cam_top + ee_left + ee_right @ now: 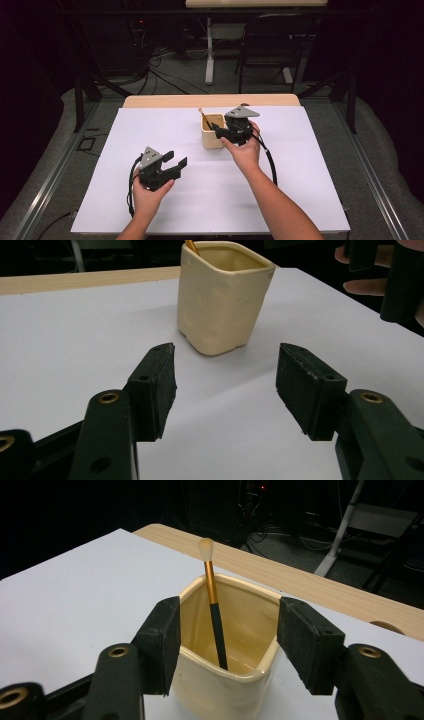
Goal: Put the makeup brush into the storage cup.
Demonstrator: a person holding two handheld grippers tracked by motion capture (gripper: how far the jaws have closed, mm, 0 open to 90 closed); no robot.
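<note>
A cream square cup (212,132) (220,295) (227,652) stands upright on the white sheet near the table's middle. A brush (205,119) (214,607) with a black and gold handle and a pale tip leans inside it, tip up. My right gripper (220,131) (227,637) hovers at the cup's right rim, open, its jaws standing on either side of the cup's near wall without gripping anything. My left gripper (176,161) (225,382) rests low over the sheet in front and to the left of the cup, open and empty.
The white sheet (165,195) covers most of the wooden table (210,100). A black chair (272,45) and a white table leg (209,52) stand on the floor beyond the far edge. Metal rails (372,175) run along both sides.
</note>
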